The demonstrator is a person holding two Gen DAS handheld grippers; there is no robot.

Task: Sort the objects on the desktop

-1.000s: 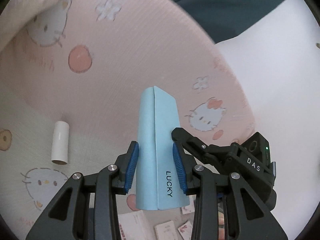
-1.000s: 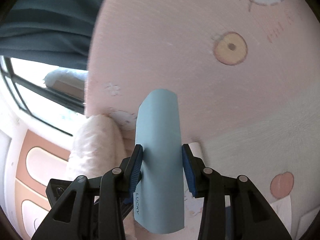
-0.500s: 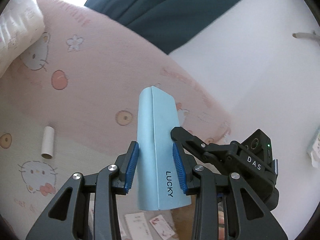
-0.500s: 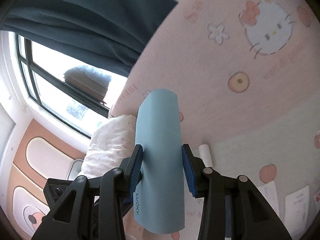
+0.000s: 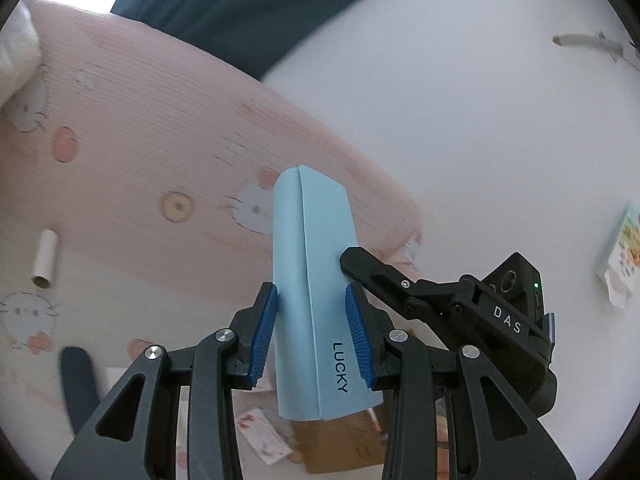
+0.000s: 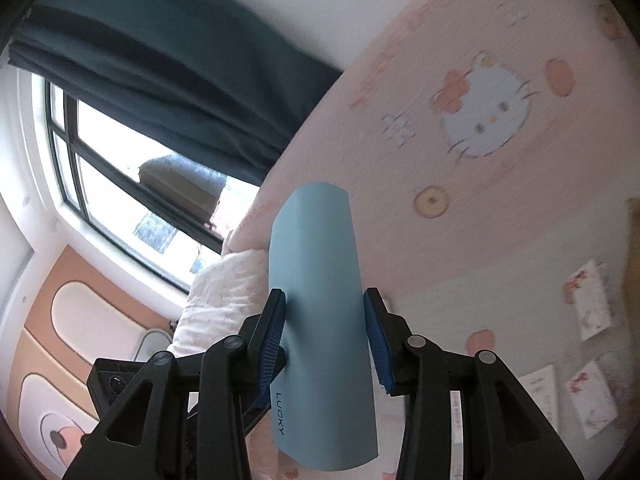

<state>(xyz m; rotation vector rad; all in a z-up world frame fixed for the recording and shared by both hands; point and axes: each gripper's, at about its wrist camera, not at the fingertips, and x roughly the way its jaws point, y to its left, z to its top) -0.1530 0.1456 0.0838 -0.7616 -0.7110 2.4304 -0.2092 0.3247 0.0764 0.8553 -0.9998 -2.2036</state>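
Both my grippers, left gripper (image 5: 311, 332) and right gripper (image 6: 326, 334), clamped on same blue LUCKY folder (image 5: 314, 288), frame centre. Lifted way higher since a second ago, pink mat (image 5: 168, 152) shrinking, paper tube (image 5: 43, 258) far left. Carrying it off, guess placement next.

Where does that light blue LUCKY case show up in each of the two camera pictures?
Left wrist: light blue case centre, upright, seam facing, clamped by the left gripper.
Right wrist: centre too, smooth side, clamped by the right gripper.
Shared landmark: pink cartoon-cat mat.

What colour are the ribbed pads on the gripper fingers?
Blue, on both the left gripper and right gripper; clearest in the left wrist view.
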